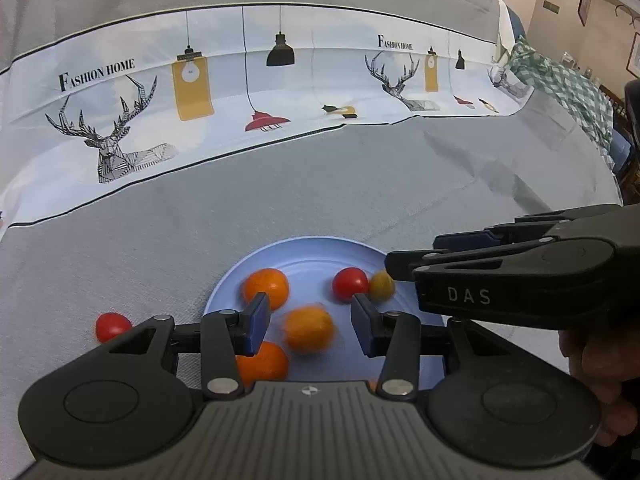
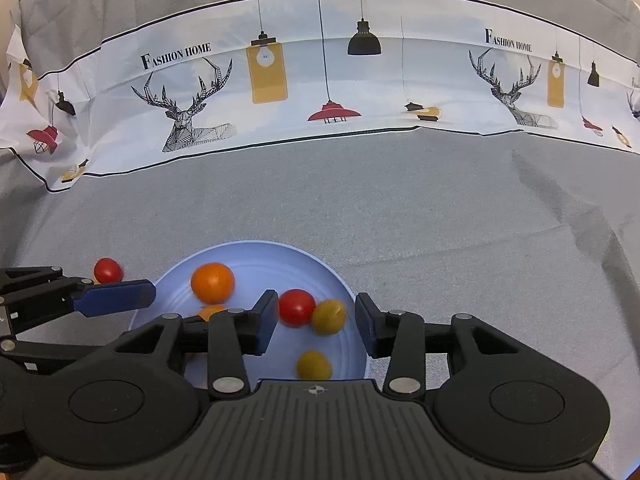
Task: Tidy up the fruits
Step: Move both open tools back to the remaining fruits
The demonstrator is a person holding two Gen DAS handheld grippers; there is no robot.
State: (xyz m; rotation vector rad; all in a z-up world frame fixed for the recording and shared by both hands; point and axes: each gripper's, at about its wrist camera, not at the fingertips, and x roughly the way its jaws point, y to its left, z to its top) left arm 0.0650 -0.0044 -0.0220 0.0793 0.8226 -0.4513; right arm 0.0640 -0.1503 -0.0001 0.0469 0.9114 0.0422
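Fruit lies in a pale blue plate on a grey tablecloth: orange fruits, a red cherry tomato and two yellow cherry tomatoes. Another red tomato sits on the cloth left of the plate. Left gripper and right gripper both hang over the plate, jaws released, pressing on nothing.

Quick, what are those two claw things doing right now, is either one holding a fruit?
Left gripper: open, holding nothing; a blurred orange fruit lies between its fingers.
Right gripper: open, holding nothing, above the blue plate.
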